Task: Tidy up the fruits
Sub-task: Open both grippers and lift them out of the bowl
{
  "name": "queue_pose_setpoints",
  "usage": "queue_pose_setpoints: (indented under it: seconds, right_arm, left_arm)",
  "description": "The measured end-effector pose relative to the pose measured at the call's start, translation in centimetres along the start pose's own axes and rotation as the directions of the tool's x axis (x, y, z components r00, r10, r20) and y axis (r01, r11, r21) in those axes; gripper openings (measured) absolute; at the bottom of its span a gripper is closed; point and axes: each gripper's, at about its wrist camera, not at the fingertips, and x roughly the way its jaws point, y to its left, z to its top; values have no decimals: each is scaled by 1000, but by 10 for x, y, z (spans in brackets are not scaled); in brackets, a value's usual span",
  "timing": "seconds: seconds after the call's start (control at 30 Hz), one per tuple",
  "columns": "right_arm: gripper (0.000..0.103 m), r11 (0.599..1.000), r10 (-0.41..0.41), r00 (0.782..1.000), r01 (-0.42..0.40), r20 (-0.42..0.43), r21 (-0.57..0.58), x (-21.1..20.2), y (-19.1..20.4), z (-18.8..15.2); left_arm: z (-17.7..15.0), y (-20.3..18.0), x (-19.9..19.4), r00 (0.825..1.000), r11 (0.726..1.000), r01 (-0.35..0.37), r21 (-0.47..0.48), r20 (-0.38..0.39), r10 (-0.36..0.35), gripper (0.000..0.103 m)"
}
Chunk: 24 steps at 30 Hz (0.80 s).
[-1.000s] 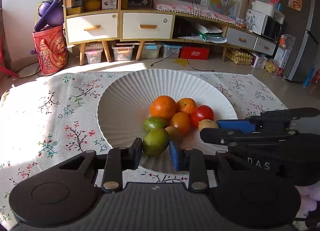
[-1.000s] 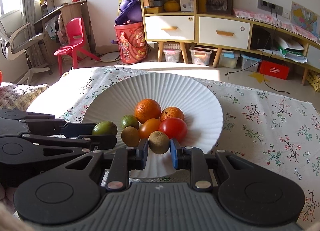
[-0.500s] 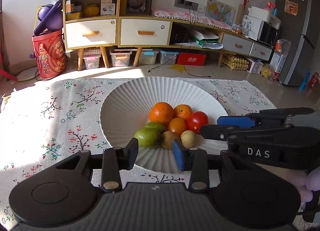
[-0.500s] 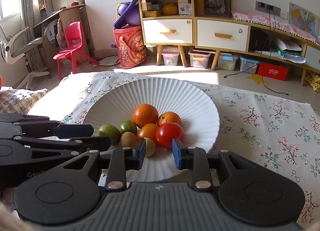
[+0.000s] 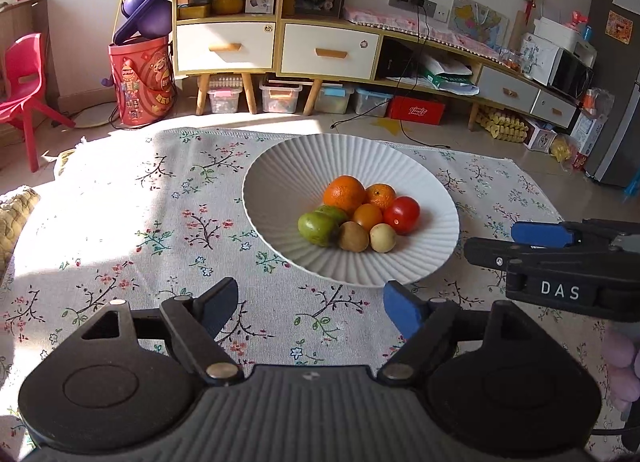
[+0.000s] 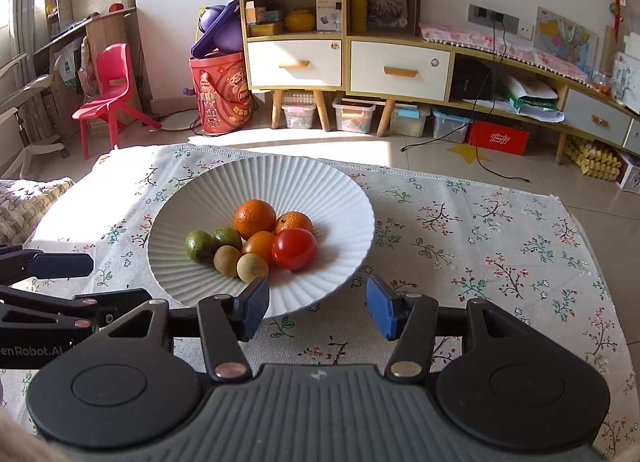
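Seven fruits lie clustered in a white ribbed plate [image 5: 280, 165] that rests on a floral tablecloth [image 5: 168, 221]. At the back of the cluster sit a large orange [image 5: 344, 194] and a smaller orange [image 5: 381, 195], touching each other; a red tomato [image 5: 401, 214] lies to their right and a small orange-coloured fruit [image 5: 367, 216] sits in the middle. Along the near edge of the cluster — from left to right in the left wrist view — are two green fruits [image 5: 318, 228], one partly behind the other, a brown fruit [image 5: 353, 237] and a pale yellowish fruit [image 5: 382, 238]. Left gripper [image 5: 311, 304] hovers over the cloth just short of the plate's near rim, its fingers spread wide and holding nothing. Right gripper [image 6: 316, 306] is likewise spread apart and empty, its left pad overlapping the plate's near rim in its own view. Background: a cabinet with white drawers [image 6: 344, 61], a red child's chair [image 6: 108, 85] and a red bucket [image 6: 222, 91].
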Motion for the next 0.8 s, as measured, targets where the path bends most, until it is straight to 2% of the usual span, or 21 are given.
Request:
queue_pose_setpoints:
  seconds: [0.23, 0.33, 0.6, 0.8]
  right_arm:
    - [62, 999, -46, 998, 45, -53, -25, -15, 9, -12]
    - [68, 998, -48, 996, 45, -70, -34, -22, 14, -17]
    - [83, 994, -83, 993, 77, -86, -72, -33, 20, -22]
    - [89, 993, -96, 992, 90, -84, -74, -36, 18, -24]
  left_arm:
    - [-12, -9, -19, 996, 996, -90, 7, -22, 90, 86]
    - [-17, -12, -25, 993, 993, -118, 13, -27, 118, 92]
    - [-29, -16, -33, 982, 985, -172, 31, -72, 174, 92]
    - [-30, -18, -36, 980, 982, -183, 38, -78, 185, 92]
